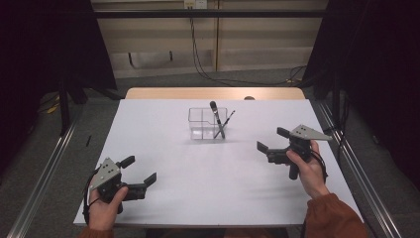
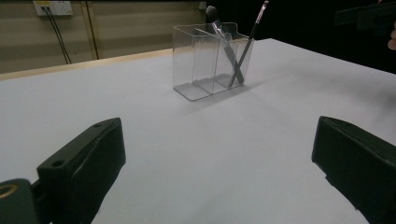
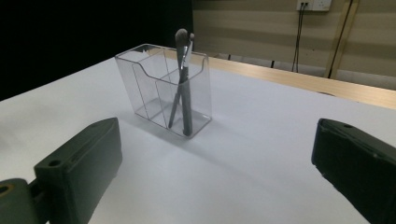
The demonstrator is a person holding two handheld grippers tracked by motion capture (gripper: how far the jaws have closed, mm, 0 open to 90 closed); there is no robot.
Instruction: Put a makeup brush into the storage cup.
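Two brushes (image 1: pixel 216 119) stand crossed in the clear organizer's (image 1: pixel 200 121) right-hand compartment. Left gripper (image 1: pixel 138 169) and right gripper (image 1: pixel 272 139), jaws wide and empty, flank it; apparently nothing remains.

A white table (image 1: pixel 213 173) with a pale wooden strip along its far edge carries a clear plastic organizer (image 1: pixel 207 123) toward the far middle. The organizer is split into compartments; two brushes (image 1: pixel 217 119) stand crossed in its right-hand one. It sits upright.
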